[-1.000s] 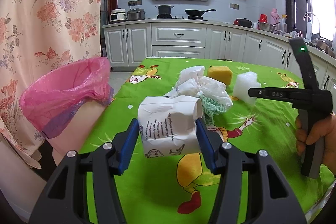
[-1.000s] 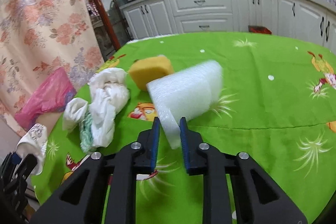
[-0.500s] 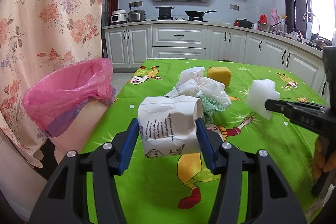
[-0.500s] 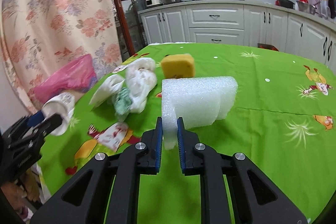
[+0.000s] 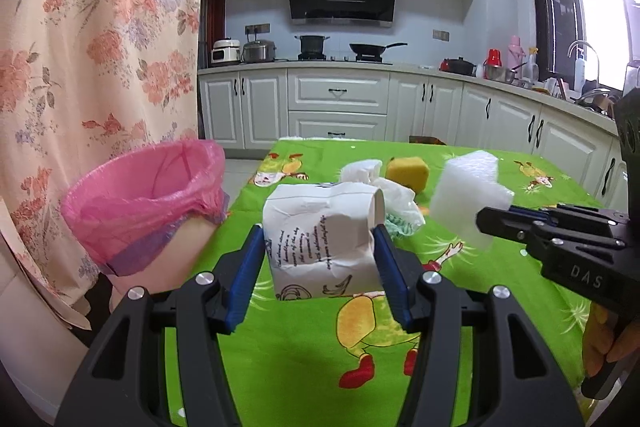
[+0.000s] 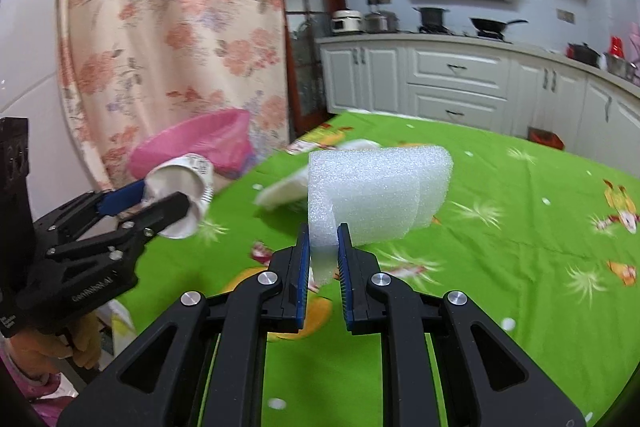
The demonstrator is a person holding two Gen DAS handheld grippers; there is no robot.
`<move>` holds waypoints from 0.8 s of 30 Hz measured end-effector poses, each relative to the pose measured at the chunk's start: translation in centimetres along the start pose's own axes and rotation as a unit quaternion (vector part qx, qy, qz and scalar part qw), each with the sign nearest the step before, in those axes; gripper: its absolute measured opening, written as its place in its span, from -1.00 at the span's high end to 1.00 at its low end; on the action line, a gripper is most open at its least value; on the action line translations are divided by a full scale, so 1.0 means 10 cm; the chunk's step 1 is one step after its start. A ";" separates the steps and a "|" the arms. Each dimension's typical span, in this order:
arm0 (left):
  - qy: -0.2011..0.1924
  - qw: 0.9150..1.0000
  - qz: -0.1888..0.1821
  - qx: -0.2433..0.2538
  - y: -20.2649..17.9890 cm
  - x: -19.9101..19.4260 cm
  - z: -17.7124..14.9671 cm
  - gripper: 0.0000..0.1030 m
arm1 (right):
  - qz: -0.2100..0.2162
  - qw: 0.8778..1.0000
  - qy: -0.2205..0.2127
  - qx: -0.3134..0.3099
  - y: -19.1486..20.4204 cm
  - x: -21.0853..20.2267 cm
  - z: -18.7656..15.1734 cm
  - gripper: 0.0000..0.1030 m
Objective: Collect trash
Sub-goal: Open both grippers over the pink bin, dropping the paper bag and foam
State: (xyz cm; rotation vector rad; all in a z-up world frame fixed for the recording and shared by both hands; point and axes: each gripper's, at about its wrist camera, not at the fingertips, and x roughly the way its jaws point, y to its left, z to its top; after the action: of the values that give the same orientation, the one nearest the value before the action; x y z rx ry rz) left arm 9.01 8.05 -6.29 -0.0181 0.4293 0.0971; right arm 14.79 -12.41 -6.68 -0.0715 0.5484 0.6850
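My left gripper (image 5: 319, 239) is shut on a crumpled white paper cup (image 5: 322, 239) with printed text, held above the green tablecloth (image 5: 296, 339). My right gripper (image 6: 323, 237) is shut on a white foam block (image 6: 380, 195), also held in the air. The foam block (image 5: 466, 199) and the right gripper (image 5: 486, 217) show at the right of the left wrist view. The cup (image 6: 180, 195) in the left gripper (image 6: 160, 197) shows at the left of the right wrist view. A bin with a pink bag (image 5: 148, 199) stands left of the table, also in the right wrist view (image 6: 196, 147).
A yellow sponge (image 5: 407, 173) and crumpled white plastic and tissue (image 5: 384, 195) lie on the table's far part. A floral curtain (image 5: 96, 67) hangs at the left behind the bin. Kitchen cabinets (image 5: 340, 107) run along the back and right.
My right gripper has swung left with the foam block, closer to the left gripper and the pink bin. The left gripper has held still with the cup.
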 end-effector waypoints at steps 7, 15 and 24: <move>-0.012 1.000 0.017 -0.008 0.19 -0.14 0.07 -0.04 | 0.021 0.999 -0.005 -0.027 0.25 0.02 0.13 0.71; -0.023 0.999 0.039 -0.013 0.45 -0.25 0.18 -0.04 | 0.082 0.995 -0.015 -0.051 0.56 0.20 0.44 0.71; -0.032 0.996 0.076 -0.030 1.10 -0.23 0.48 -0.04 | 0.130 0.987 -0.024 -0.087 1.04 0.56 0.82 0.71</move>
State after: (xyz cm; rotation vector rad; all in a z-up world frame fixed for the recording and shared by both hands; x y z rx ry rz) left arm 7.84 18.99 -0.94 -0.0405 0.3626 0.2603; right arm 15.66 0.88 -1.30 -0.1480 0.4544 0.9872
